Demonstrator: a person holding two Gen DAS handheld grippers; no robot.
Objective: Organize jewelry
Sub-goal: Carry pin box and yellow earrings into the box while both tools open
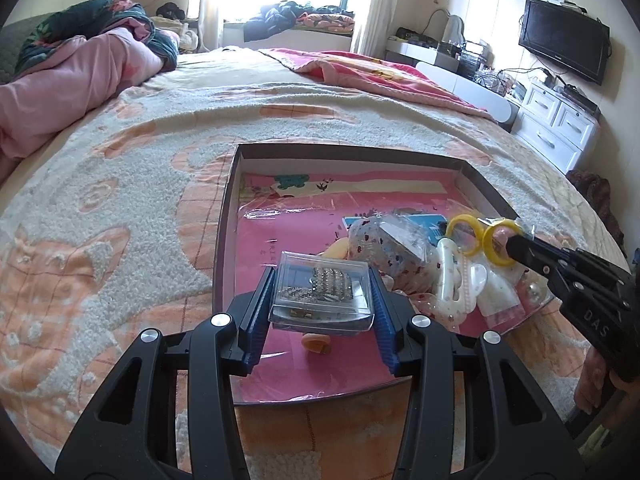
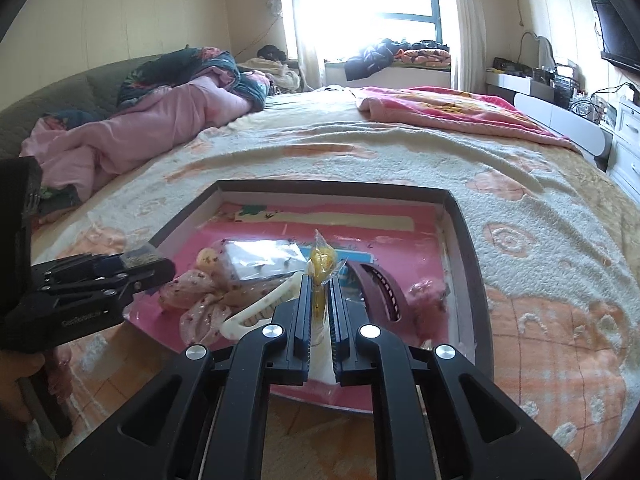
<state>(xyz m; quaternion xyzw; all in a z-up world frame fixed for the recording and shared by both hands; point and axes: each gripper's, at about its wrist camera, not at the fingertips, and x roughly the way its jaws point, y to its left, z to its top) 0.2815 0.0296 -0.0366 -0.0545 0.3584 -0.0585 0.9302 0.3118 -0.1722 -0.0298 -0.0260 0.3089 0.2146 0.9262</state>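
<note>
Left wrist view has my left gripper (image 1: 320,280) clamped on a clear plastic case of sparkly rhinestone jewelry (image 1: 320,288), held over the shallow dark-rimmed box with a pink floor (image 1: 226,216) sitting on the cream and orange fuzzy bedspread (image 1: 120,200). It shows the yellow rings (image 1: 486,240) side-on, pinched in my right gripper (image 1: 516,246). Right wrist view only gets those rings edge-on between nearly closed fingers, but it shows a maroon bangle (image 2: 380,292) the other misses, plus the white hair claw (image 2: 260,308).
</note>
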